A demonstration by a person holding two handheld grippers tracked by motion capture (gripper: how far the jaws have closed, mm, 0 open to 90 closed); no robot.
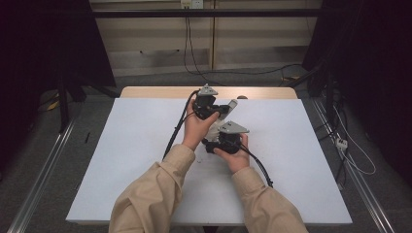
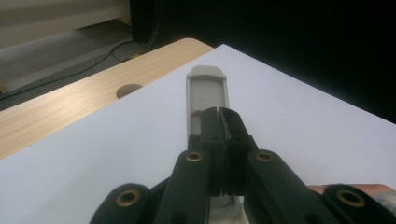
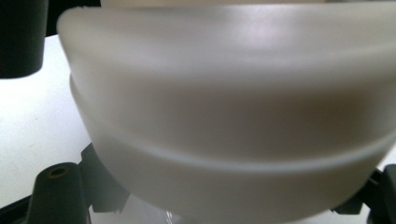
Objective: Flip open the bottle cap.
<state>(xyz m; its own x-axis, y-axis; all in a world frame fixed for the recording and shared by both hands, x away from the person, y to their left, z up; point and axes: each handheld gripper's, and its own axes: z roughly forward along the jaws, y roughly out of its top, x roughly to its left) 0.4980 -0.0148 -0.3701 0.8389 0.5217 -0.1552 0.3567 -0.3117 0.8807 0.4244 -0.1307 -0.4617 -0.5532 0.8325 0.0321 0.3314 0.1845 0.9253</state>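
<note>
Near the middle of the white table cover (image 1: 145, 160), a person holds a pale grey plastic piece (image 1: 226, 109) between two hand-held grippers, just short of the bare wooden table edge (image 1: 145, 92) at the far side. The left gripper (image 1: 210, 110) has its jaws pressed together on a thin rib or wall of the piece; in the left gripper view the long, flat, channel-shaped part (image 2: 207, 100) runs straight out beyond the closed tips, with a rounded far end and raised side walls. The right gripper (image 1: 219, 141) sits just nearer the person than the left one, and its view looks close onto a smooth, milky, rounded body (image 3: 233, 116) with a soft ridge across it; its jaws appear pinched on that body's lower part, though the contact itself is hidden. Whether the channel and the rounded body are one item or two joined parts, I cannot tell. Judging by the pose, the work is to pull apart or adjust the piece between the two grips. To do it well, both grips should stay firm, any pull should follow the channel's length, and no twist should strain the thin wall.
</note>
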